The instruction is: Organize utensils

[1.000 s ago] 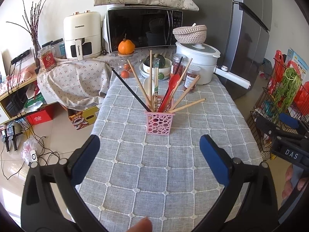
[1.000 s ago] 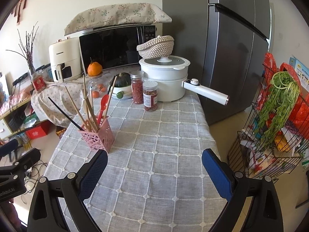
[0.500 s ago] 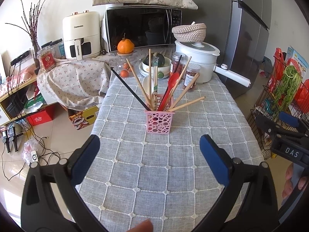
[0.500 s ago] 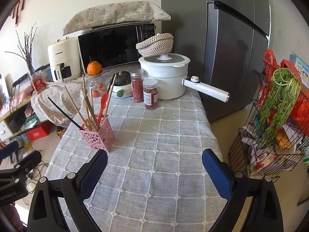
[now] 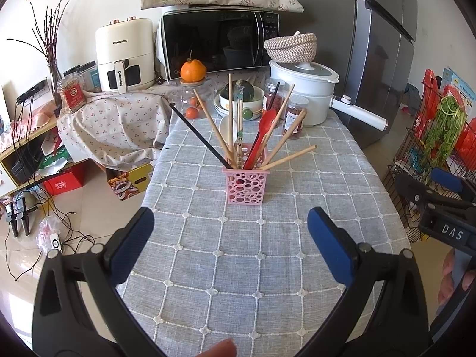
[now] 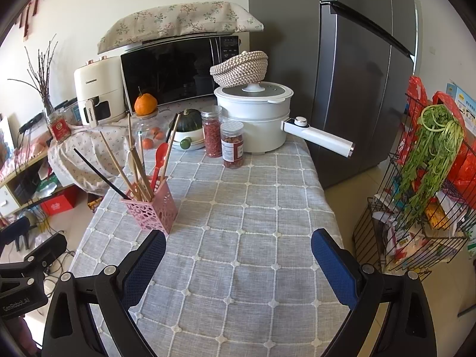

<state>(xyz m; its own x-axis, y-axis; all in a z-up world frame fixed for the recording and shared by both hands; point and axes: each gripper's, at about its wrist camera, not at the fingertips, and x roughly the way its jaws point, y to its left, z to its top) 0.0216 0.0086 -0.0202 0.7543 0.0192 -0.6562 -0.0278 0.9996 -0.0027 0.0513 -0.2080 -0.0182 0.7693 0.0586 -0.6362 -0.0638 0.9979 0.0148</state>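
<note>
left wrist view: the left gripper (image 5: 230,238) is wide open, holding nothing. the right gripper (image 6: 238,260) is too. the pink basket (image 5: 245,186) of chopsticks (image 5: 287,157) stands on the table (image 5: 267,267).

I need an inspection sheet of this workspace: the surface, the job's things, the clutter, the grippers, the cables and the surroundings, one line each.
Surface: table under a grey checked tablecloth, its near part bare.
Job's things: pink holder stands upright with wooden chopsticks, a black chopstick and a red spoon fanned out in it.
Clutter: white pot, two spice jars and a bowl of squash at the far end.
Grippers: left gripper open, empty; right gripper open, empty.
Cables: loose wires on the floor, left of the table.
Surroundings: microwave, air fryer, fridge, wire rack with greens.
</note>
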